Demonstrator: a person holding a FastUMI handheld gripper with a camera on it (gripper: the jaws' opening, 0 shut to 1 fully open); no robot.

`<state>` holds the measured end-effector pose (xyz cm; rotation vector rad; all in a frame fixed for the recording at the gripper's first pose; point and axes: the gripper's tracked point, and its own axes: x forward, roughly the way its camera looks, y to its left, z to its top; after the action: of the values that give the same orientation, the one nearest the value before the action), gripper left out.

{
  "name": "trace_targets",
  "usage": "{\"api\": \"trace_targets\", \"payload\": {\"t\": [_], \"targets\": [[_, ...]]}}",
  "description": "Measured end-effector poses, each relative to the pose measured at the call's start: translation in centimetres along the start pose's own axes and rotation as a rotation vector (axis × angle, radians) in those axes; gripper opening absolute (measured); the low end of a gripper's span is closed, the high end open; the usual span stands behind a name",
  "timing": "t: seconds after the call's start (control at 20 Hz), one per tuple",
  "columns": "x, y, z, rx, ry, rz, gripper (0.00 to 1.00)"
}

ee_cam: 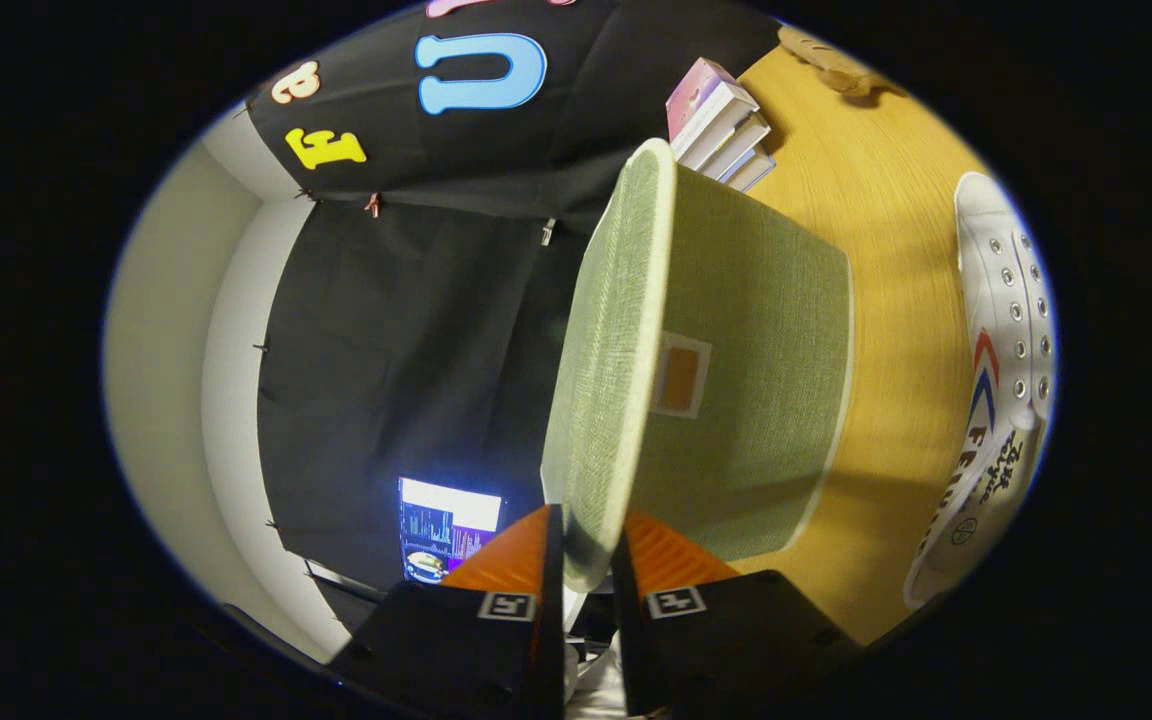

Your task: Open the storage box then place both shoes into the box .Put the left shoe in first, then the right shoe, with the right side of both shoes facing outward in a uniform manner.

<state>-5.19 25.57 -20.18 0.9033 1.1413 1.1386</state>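
The claw [586, 560] is clenched on the near edge of the storage box lid [606, 350], one finger pressing each face. The lid is green woven fabric with a pale rim, raised on edge above the green box [766, 400], which sits on the wooden tabletop [896, 300]. A white shoe [1001, 380] lies right of the box, well apart, partly cut off. Stacked books [721, 125] sit beyond the box. A lit screen [448, 528] shows left; the box interior is hidden.
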Motion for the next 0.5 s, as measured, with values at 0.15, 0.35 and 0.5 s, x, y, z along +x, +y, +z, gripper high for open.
{"api": "trace_targets", "payload": {"t": [0.15, 0.35, 0.5], "targets": [[0.0, 1.1, -0.8, 0.023, 0.021, -0.003, 0.14], [0.4, 1.8, -0.6, 0.009, 0.030, -0.040, 0.05], [0.4, 3.1, 0.1, 0.015, 0.034, -0.070, 0.05]]}}
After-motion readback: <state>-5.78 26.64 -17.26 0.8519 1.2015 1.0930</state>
